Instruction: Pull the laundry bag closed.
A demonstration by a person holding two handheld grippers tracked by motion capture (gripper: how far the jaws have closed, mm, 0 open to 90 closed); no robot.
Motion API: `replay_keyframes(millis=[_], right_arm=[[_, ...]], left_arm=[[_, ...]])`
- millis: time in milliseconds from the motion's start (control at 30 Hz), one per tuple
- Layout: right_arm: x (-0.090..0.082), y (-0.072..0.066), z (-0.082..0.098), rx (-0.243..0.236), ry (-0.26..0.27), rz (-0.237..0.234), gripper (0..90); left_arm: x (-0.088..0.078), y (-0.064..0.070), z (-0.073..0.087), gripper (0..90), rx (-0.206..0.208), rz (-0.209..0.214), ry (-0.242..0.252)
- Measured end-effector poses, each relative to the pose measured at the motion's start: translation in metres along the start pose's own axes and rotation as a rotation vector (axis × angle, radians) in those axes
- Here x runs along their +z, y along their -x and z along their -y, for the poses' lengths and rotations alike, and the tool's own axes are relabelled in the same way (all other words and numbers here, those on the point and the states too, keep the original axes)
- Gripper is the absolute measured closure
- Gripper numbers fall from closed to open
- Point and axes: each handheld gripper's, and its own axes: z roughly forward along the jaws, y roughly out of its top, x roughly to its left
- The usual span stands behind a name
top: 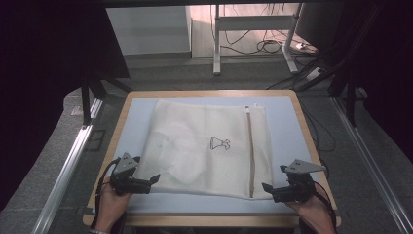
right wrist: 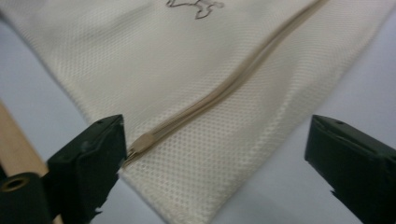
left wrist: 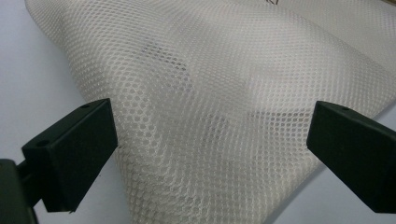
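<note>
Mesh laundry bag (top: 204,146) lies flat on table's light mat (top: 287,117), zipper (top: 251,151) running along bag's right side. Left gripper (top: 155,179) at bag's near-left corner, jaws apart, mesh between, not pinched. Right gripper (top: 266,188) at near-right corner, jaws apart astride zipper end (right wrist: 142,143). Risk: jaws likely catch only top mesh layer, or slide off zipper end; bag bunches.

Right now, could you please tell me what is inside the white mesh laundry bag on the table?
Through the white mesh laundry bag, pale folded fabric shows faintly, with darker patches. What the fabric is stays hidden by the netting.
</note>
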Motion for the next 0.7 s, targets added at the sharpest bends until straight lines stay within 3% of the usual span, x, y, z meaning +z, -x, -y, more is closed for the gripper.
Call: replay_keyframes(millis=[233, 400, 567, 700], right_arm=[[0.005, -0.011, -0.004, -0.072, -0.021, -0.026, 33.6], [0.009, -0.012, -0.005, -0.077, -0.038, -0.058, 43.8], [0.019, -0.012, -0.005, -0.090, -0.059, -0.143, 48.4], [0.024, -0.011, -0.005, -0.110, -0.074, -0.173, 53.6]], left_arm=[[0.000, 0.000, 0.000, 1.4, 0.002, -0.002, -0.003], [0.001, 0.000, 0.000, 1.5, 0.004, -0.003, -0.006], [0.001, 0.000, 0.000, 1.6, 0.005, -0.002, -0.012], [0.001, 0.001, -0.001, 1.6, 0.007, -0.003, -0.009]])
